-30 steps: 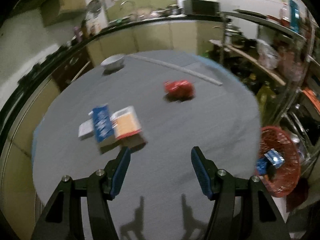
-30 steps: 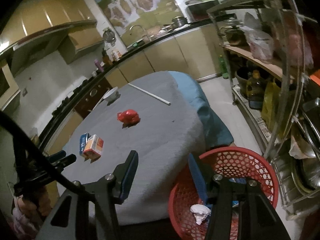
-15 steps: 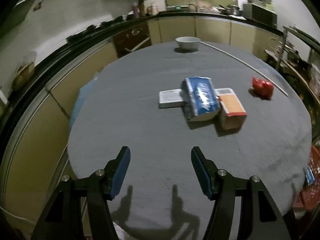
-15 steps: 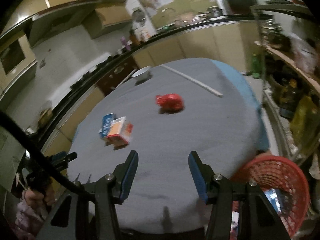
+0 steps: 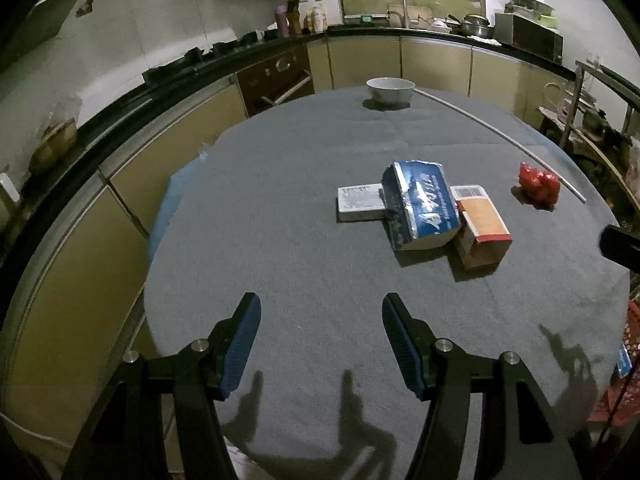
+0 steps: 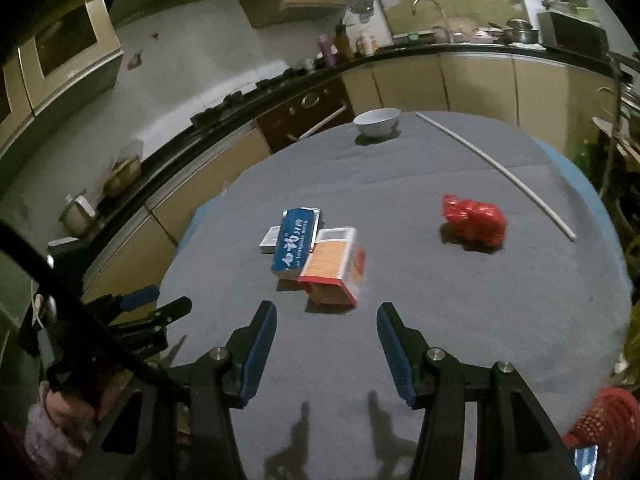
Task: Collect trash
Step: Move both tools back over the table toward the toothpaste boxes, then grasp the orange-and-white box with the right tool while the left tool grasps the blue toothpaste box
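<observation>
Left gripper (image 5: 320,340): jaws spread wide and empty, hovering over the near edge of the tabletop (image 5: 280,240).
Right gripper (image 6: 326,344): jaws likewise apart, holding nothing, low over the cloth.
Trash pile: blue packet (image 5: 420,204) lies across a white flat box (image 5: 358,202) and leans on an orange carton (image 5: 482,226), all touching, at about 1 o'clock from the left jaws; dead ahead at 12 o'clock in the right view.
Red wrapper (image 6: 474,220): alone, well apart from the pile, at 2 o'clock from the right jaws.
Basket (image 6: 604,420): red mesh, below the tabletop edge at 4 o'clock.
Handling: cardboard and foil, probably light and easily crushed; the packet looks slick.
Hold: pinch the orange carton across its narrow sides; the wrapper is soft, so take it at its bunched middle.
Bystanders: bowl (image 5: 390,88) and white rod (image 6: 496,168) at the far edge.
</observation>
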The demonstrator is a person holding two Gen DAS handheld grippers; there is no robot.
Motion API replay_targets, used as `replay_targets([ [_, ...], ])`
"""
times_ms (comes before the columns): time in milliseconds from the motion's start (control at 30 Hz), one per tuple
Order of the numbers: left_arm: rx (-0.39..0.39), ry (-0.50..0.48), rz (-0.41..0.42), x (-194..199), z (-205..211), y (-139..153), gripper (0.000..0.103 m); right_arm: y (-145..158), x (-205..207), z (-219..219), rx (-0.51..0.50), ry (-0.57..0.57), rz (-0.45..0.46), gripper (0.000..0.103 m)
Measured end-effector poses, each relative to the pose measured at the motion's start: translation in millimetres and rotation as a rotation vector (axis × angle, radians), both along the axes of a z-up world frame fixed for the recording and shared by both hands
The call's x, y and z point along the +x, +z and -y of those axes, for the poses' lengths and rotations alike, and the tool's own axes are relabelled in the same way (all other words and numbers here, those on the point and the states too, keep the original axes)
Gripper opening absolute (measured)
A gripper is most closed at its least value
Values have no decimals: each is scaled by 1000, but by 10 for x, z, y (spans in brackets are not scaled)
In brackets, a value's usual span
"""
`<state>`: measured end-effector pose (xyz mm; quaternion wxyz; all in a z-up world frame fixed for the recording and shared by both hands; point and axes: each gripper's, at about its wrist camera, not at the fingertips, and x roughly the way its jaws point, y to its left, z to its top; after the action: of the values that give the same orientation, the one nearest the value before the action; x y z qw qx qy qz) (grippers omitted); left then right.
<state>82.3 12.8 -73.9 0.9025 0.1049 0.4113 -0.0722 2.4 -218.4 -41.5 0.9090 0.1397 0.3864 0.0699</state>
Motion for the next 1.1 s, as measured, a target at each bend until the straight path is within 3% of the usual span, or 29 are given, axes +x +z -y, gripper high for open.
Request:
replay_targets([
  [333, -12, 38, -14, 122, -176, -68, 64, -272, 577, -223, 23, -13, -64, 64],
  [833, -29, 62, -56, 234, -317, -225, 64, -755, 1033, -392, -93, -103, -180, 65],
  [1100, -24, 60, -57, 260, -330, -223, 64, -879, 1148, -474, -148, -133, -180, 63],
])
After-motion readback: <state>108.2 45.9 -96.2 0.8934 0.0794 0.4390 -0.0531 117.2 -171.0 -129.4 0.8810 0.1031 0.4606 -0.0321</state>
